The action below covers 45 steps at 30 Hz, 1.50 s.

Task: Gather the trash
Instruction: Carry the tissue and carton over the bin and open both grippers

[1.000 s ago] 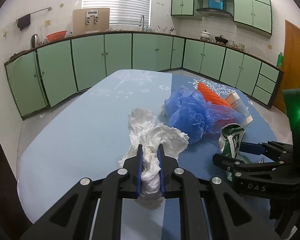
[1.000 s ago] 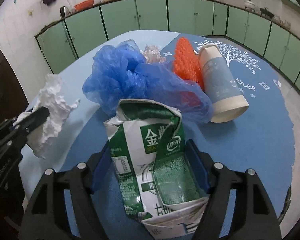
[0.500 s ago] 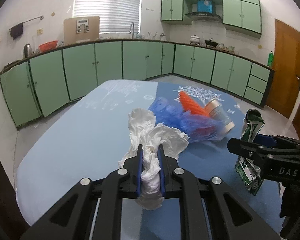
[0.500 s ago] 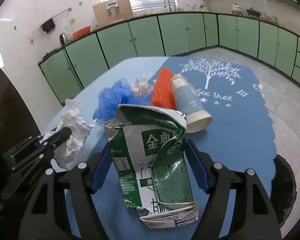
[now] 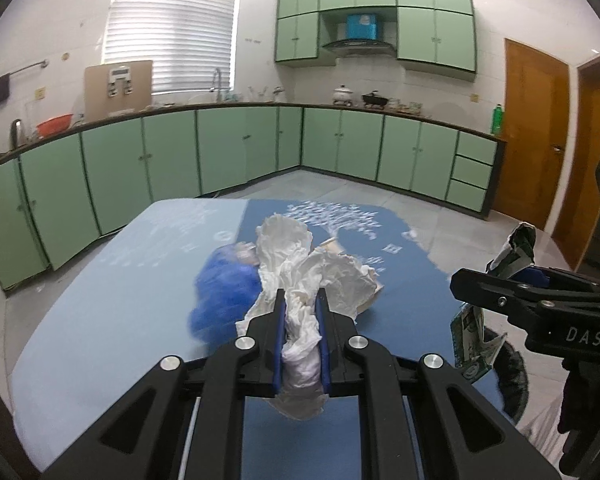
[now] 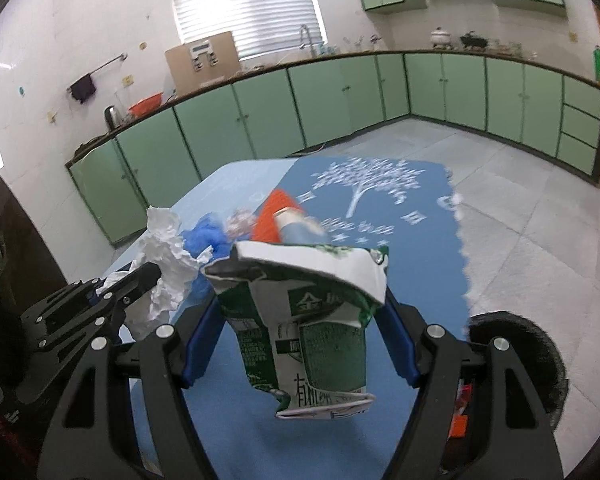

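Trash (image 5: 224, 292) on blue table (image 5: 100, 320), green cabinets (image 5: 228, 148)

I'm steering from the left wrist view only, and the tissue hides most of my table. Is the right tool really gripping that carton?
Observer: Yes. The milk carton hangs held between the right tool's blue pads, its printed face towards the camera.
Operator: What lies behind my tissue?
Observer: An orange piece and a paper cup, both blurred, beside the blue bag.
Operator: Anything in the bin?
Observer: Red and orange scraps show inside the black bin.
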Available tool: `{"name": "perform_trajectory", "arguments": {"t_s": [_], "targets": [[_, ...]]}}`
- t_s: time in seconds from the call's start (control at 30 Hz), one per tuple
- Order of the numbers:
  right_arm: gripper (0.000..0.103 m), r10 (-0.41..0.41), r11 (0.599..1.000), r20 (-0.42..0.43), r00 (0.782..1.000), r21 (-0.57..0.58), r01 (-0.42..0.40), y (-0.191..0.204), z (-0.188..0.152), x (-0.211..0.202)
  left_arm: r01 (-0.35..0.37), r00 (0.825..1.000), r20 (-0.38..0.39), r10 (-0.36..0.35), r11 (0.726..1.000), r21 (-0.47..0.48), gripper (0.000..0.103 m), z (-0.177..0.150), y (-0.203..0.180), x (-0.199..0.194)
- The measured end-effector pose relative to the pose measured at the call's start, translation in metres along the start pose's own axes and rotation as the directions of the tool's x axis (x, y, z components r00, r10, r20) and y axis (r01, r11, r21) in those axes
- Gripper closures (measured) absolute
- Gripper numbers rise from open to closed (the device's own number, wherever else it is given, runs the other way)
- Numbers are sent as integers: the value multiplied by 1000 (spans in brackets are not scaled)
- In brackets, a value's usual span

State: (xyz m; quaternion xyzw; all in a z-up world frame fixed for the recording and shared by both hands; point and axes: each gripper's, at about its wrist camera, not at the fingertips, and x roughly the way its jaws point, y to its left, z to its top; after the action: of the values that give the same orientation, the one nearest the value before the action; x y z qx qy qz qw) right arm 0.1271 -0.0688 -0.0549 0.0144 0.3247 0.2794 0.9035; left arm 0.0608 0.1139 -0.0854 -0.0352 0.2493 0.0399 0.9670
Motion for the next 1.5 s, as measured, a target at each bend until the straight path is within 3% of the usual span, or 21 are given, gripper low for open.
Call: {"name": "perform_trajectory", "arguments": {"t_s": [0.33,0.7,0.97,1.37,1.5], "targets": [[34,-109,993,93,990,46,105,-59,8,-51,124,991,41,-126,990,65,89,27,-64,13],[34,-252,960,110,961,151,235,-144,-6,-85,262,963,33,-269,955,139,89,35,-154,40],[34,-327,928,71,942,210,307,-192,-26,-85,326,944,-1,-330,934,145,89,34,-204,66],[33,-363,892,-58,930,268,364,-254,-60,-43,374,926,-114,-360,914,154,89,19,-260,134],[20,-387,882,-79,919,258,394,-261,-68,-39,398,914,-152,-376,902,165,81,13,-272,146]]}}
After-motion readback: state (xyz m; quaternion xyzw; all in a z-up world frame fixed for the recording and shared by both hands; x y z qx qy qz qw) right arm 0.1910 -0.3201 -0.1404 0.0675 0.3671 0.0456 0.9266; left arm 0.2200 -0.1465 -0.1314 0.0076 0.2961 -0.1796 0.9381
